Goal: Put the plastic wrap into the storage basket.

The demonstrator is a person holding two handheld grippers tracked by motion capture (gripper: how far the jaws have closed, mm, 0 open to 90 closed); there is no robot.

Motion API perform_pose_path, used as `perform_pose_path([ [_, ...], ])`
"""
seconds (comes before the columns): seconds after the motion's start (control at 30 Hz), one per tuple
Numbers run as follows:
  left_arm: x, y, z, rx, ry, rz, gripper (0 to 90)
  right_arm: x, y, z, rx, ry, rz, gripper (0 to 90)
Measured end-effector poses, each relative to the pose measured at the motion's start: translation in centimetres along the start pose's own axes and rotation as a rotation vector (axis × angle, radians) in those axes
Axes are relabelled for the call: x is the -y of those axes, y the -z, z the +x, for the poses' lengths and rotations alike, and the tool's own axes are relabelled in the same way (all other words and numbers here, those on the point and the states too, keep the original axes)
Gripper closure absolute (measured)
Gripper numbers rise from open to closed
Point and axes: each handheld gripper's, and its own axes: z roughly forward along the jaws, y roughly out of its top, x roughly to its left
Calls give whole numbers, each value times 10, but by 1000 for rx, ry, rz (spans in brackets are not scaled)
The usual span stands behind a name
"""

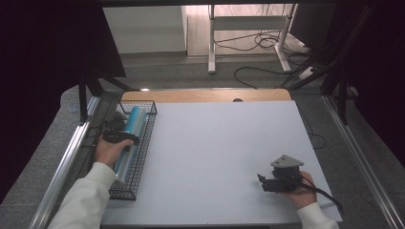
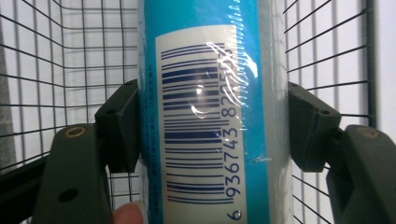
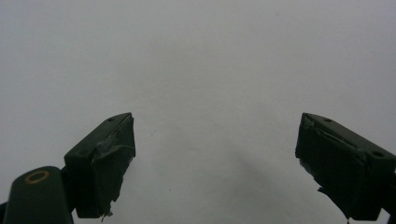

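Observation:
A long blue roll (image 1: 130,131) wrapped in clear film lies lengthwise in a black wire basket (image 1: 143,157) at the table's left side. My left gripper (image 1: 117,135) is over the basket, shut on the roll. In the left gripper view the roll (image 2: 210,112) with its white barcode label sits between the two pads (image 2: 122,126), which press on both its sides. A fingertip shows at the bottom edge. My right gripper (image 1: 261,181) rests low over the white table at the front right, open. In the right gripper view its jaws (image 3: 215,168) stand wide apart with nothing between them.
The white table top (image 1: 224,152) spreads between the two hands, with a wooden strip (image 1: 205,95) along its far edge. Metal rails run along both sides of the table. Beyond it are a desk frame and cables on the floor.

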Motion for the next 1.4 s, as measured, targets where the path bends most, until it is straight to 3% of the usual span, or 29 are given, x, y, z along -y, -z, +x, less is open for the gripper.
perform_pose_path([
  [0.17, 3, -11, 0, -6, 8, 28, 310, 0, 0, 0, 3, 2, -1, 124],
  [0.27, 6, -21, -2, -33, 4, 53, 309, 0, 1, 0, 3, 2, -3, 124],
  [0.3, 6, -16, -1, -41, 2, 9, 297, 0, 1, 0, 2, -2, -3, 124],
  [0.33, 6, -16, -1, -41, 2, 9, 282, 0, 1, 0, 2, -2, -3, 124],
  [0.43, 6, 2, -1, -10, 14, -68, 250, 0, 1, 0, 1, -3, -4, 124],
  [0.6, 13, 20, -7, 47, -27, -105, 169, 0, 1, 0, 3, 4, -4, 124],
  [0.8, 27, 49, -12, -15, -114, -226, 157, 0, 1, 0, 1, 3, -3, 124],
  [0.93, 43, 73, -20, 62, -191, -341, 178, 0, 3, 1, -25, 8, -14, 126],
  [1.03, 59, 81, -33, 144, -242, -386, 185, 1, 6, 0, -46, -3, -29, 134],
  [1.17, 84, 73, -54, 242, -321, -398, 187, 0, 13, -1, -102, -38, -80, 141],
  [1.4, 119, 54, -82, 352, -404, -413, 199, 1, 14, 0, -115, -39, -95, 143],
])
